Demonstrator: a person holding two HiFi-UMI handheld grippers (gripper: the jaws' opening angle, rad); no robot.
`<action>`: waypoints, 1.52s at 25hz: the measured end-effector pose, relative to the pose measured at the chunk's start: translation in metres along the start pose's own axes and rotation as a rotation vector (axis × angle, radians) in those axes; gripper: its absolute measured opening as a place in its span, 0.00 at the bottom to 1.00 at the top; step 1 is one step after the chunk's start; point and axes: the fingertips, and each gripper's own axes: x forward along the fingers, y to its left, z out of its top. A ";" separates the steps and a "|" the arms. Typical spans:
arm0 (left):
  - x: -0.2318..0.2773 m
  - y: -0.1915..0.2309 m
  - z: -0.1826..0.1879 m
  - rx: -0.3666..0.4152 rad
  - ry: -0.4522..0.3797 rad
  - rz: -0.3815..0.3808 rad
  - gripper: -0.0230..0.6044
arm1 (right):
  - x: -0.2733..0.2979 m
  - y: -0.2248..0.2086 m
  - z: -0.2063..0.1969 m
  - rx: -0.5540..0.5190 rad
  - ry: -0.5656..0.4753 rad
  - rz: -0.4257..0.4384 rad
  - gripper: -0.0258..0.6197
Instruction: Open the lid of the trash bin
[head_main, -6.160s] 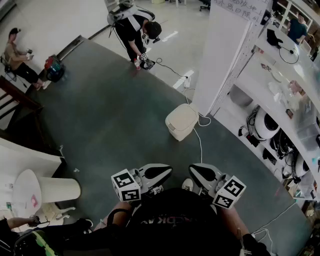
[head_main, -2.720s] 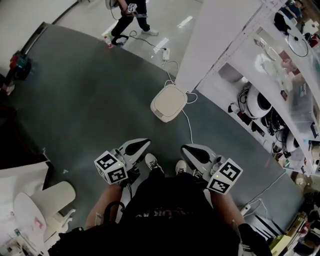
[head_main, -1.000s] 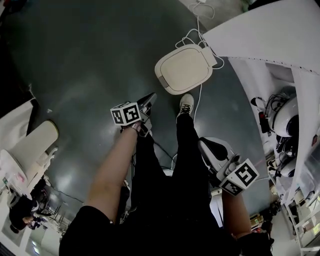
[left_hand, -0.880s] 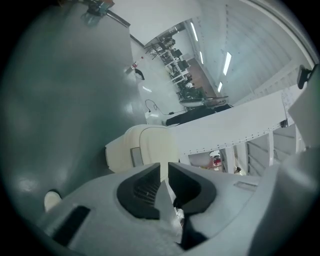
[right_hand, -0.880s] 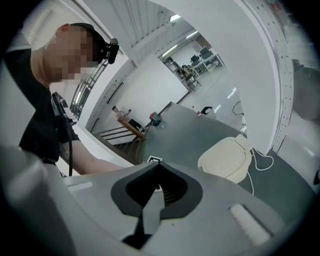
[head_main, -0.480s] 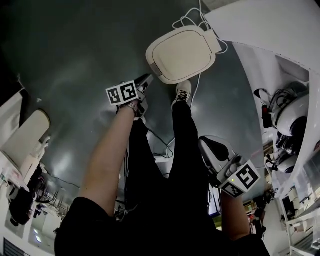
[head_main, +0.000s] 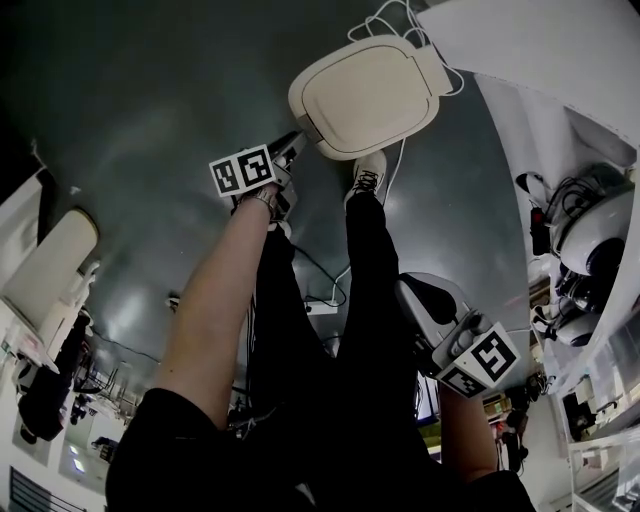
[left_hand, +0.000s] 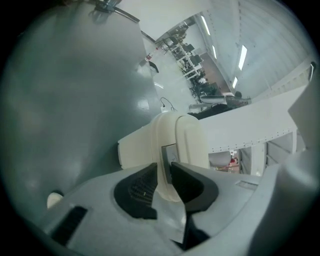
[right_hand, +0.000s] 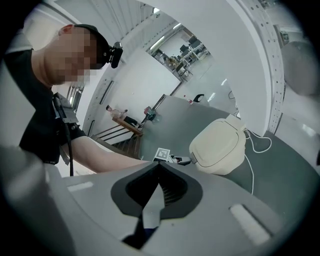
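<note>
Standing on the grey floor (head_main: 150, 100), the cream trash bin (left_hand: 137, 150) sits close to the base of a white shelving unit (head_main: 530, 50), at the top of the head view. Its lid (head_main: 368, 92) is down and lies flat on the bin. A white cable (right_hand: 252, 175) runs across the floor just beside the bin on the shelving side.

Left tool (head_main: 298, 140): held at arm's length and pointing downward at the bin's front edge. The left gripper view shows its jaws apart, one on each side of the lid's front lip (left_hand: 172, 135). The jaws have just been opening and then came in a little. The lip stands between them, close to both pads, and the pads do not visibly clamp it. A small grey panel (left_hand: 168, 154) on the lip faces the gap.

Right tool (head_main: 405, 290): held low beside the person's right leg, well apart from the bin. The right gripper view shows its jaws together, pads meeting at the tips, with nothing between them. The bin appears beyond the tips and to their right in that view.

The person's shoe (head_main: 368, 175) is planted on the floor just beside the bin's front edge, to the right of the left tool.
</note>
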 end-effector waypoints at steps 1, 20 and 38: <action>0.001 -0.001 -0.001 0.022 0.012 0.004 0.17 | 0.001 0.000 0.001 0.006 -0.004 0.004 0.05; 0.004 0.000 -0.003 0.056 0.069 0.019 0.11 | 0.020 0.004 -0.004 0.037 0.001 0.038 0.05; -0.094 -0.095 0.026 0.268 -0.038 -0.119 0.04 | 0.000 0.077 0.036 -0.138 -0.110 0.043 0.05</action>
